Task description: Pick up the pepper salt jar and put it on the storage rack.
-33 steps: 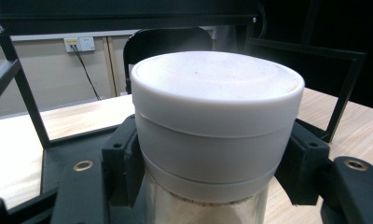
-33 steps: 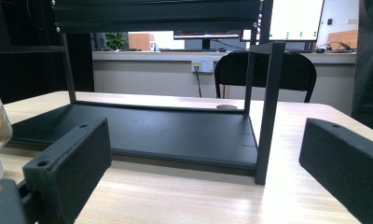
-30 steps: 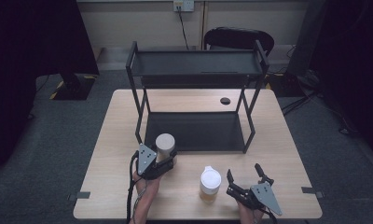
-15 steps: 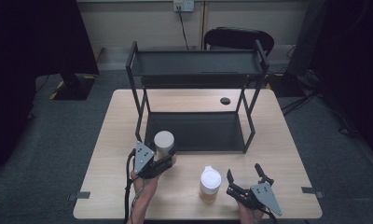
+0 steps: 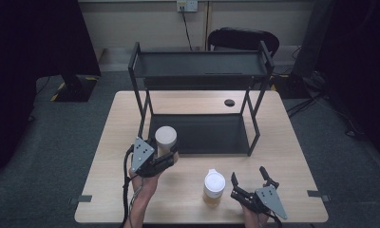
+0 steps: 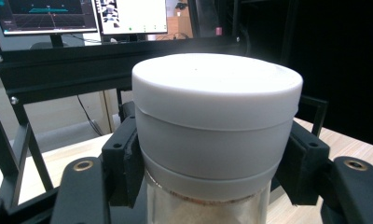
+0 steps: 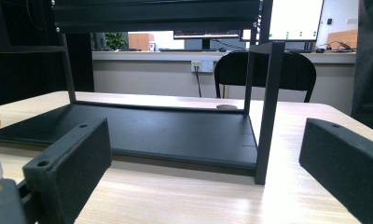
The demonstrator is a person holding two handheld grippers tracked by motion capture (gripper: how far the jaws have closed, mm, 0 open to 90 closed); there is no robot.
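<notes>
The left tongs (image 5: 166,159) are clamped on a jar with a pale lid (image 5: 166,137), at the front left corner of a black two-tier rack (image 5: 200,71) that stands on the middle of the wooden tabletop (image 5: 292,142). In the left gripper view the two black jaws press against either side of the jar (image 6: 212,140) just under the thick white lid, with the glass body showing below them, and the rack's dark crossbar (image 6: 82,60) runs right behind the jar; whether the jar's base touches the tabletop cannot be told. The right tongs (image 5: 250,183) rest near the front right of the tabletop with jaws spread wide and nothing between them. Just to their left, apart from them, stands a second jar with a white cap (image 5: 214,186), holding something yellowish. In the right gripper view the wide jaws frame the rack's low black bottom shelf (image 7: 152,133), and one front post (image 7: 267,112) stands upright between the tongs and the space behind. The top shelf spans over the bottom one, carried by four thin posts, so the lower level is open only from the sides and front. A small dark round thing (image 5: 229,102) lies on the tabletop behind the rack. A black chair (image 5: 242,40) sits beyond the far edge, with a wall socket (image 5: 187,5) above it and monitors (image 6: 82,14) visible further back.
</notes>
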